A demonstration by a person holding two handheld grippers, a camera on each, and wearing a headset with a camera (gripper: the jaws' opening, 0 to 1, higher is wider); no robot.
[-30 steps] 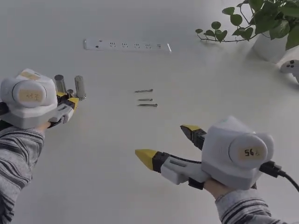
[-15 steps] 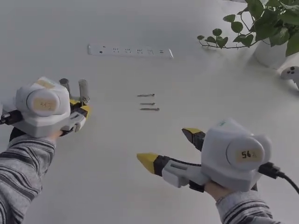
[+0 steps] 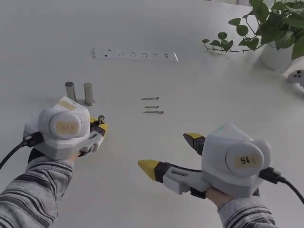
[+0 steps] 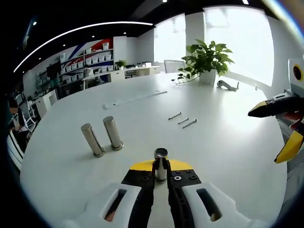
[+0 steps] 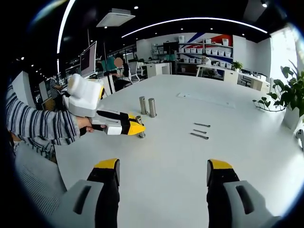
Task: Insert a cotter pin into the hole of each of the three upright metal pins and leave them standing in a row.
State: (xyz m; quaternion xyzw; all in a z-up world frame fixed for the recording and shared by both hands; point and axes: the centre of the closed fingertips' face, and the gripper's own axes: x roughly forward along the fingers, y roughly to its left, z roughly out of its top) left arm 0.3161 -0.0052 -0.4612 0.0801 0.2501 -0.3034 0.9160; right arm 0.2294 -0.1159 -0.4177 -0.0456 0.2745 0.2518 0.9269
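While the left claw (image 3: 100,125) is clamped on one upright metal pin (image 4: 160,160), the right claw (image 3: 170,151) gapes wide and empty over the white tabletop (image 3: 204,90). Two more pins (image 3: 88,93) stand just beyond. Three cotter pins (image 3: 152,106) lie mid-table, short of a power strip (image 3: 135,54) and potted plant (image 3: 273,23), with an open-plan office (image 5: 209,52) behind.

Open-plan office — desks (image 5: 216,70), a monitor (image 5: 89,58), stocked shelves (image 5: 204,47).

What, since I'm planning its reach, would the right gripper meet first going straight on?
Probably the left gripper and the pin it holds, just left of the line; otherwise bare table up to the two standing pins. Depth is unclear.
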